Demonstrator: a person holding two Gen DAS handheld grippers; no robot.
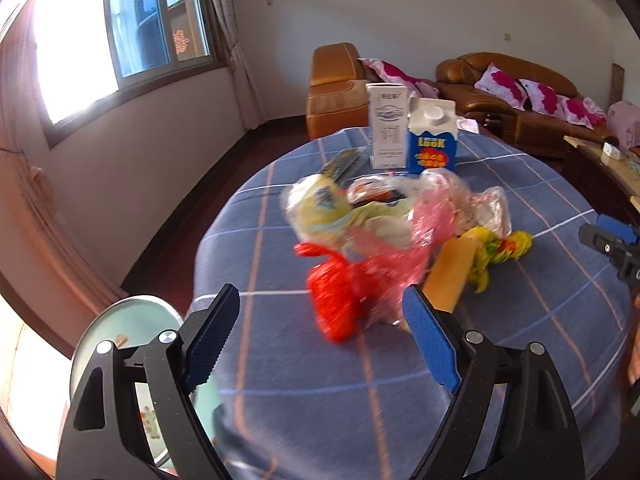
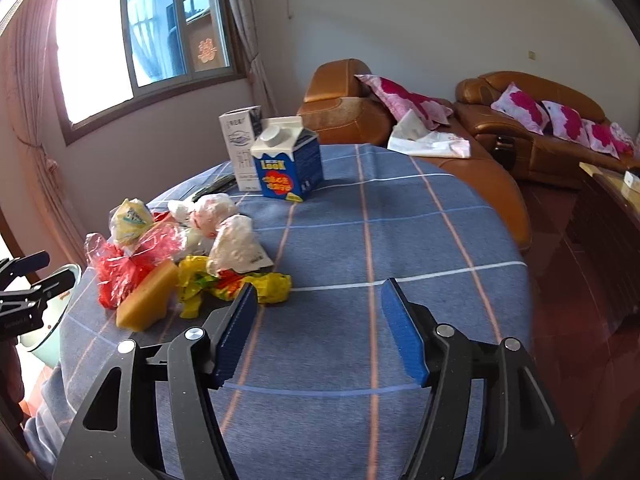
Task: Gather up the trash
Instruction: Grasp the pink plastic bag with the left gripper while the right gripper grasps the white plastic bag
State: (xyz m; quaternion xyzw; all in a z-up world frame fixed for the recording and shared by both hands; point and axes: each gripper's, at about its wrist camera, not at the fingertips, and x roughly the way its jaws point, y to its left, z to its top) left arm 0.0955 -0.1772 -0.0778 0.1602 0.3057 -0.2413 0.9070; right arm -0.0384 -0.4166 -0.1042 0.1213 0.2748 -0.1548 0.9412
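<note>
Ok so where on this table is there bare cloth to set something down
Bare cloth spreads right of the blue carton and the yellow wrapper, out to the table's far and right edge. Crowded: the red bag, crumpled clear bags and yellow block on the left, with both cartons standing behind them.

Trash pile (image 2: 188, 256), blue carton (image 2: 288, 168), checked tablecloth (image 2: 400, 240)

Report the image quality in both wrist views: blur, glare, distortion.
Left wrist view: the trash pile is smeared by motion blur, the window is blown out white, and fisheye bends the table edge. Right wrist view: sharper, the pile and blue carton read clearly; the window glares too, with the same curved distortion.
</note>
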